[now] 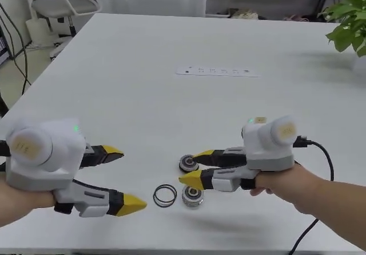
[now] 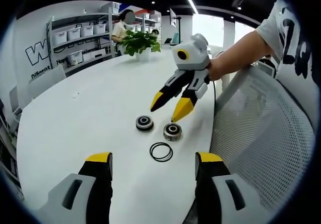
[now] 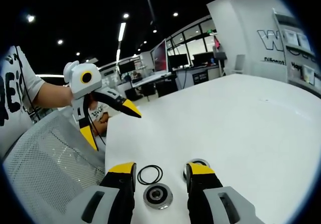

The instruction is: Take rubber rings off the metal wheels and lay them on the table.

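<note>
Nearest the front edge of the counter [image 1: 217,112], the left gripper [image 1: 123,176] hangs with its fingers spread wide and empty. Beside it, the right gripper [image 1: 193,167] is open more narrowly, also empty, poised over the far wheel [image 1: 189,163] and near wheel [image 1: 193,196]. Two rubber rings [image 1: 164,195] lie flat just beside the near wheel. The far wheel's darker rim may carry rubber; if so, one gripper should pin it while the other hooks a fingertip under the ring and rolls it off.
</note>
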`<state>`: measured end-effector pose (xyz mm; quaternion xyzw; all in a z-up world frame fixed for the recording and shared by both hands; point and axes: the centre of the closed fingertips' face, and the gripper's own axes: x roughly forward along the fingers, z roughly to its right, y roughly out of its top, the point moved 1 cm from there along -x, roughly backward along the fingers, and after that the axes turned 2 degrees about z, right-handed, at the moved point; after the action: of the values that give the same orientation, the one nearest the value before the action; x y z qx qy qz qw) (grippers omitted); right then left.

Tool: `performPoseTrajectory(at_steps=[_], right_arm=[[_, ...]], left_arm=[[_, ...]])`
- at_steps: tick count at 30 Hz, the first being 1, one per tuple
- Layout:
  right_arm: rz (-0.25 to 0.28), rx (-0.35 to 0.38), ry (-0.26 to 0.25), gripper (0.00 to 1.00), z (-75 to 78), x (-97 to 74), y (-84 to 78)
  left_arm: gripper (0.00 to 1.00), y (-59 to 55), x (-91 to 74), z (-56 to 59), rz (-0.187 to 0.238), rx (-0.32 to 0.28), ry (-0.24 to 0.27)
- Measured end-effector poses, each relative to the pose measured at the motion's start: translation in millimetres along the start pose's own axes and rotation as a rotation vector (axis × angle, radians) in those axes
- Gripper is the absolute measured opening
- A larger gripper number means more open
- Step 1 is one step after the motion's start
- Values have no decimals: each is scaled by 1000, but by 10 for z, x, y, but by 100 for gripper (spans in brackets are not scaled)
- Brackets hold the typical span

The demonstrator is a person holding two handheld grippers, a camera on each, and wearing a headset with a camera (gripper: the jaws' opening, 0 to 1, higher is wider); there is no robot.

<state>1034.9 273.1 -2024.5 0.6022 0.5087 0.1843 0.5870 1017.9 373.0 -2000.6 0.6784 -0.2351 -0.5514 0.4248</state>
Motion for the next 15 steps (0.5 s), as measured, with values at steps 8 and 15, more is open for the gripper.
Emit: performPoseTrajectory(at_steps=[8, 15], right_arm=[[2, -3, -21, 38, 80, -72, 3], [3, -4, -40, 38, 159, -111, -9]], left_arm=[[64, 79, 56, -36, 10, 3, -5], [63, 146, 124, -70, 18, 11, -8]])
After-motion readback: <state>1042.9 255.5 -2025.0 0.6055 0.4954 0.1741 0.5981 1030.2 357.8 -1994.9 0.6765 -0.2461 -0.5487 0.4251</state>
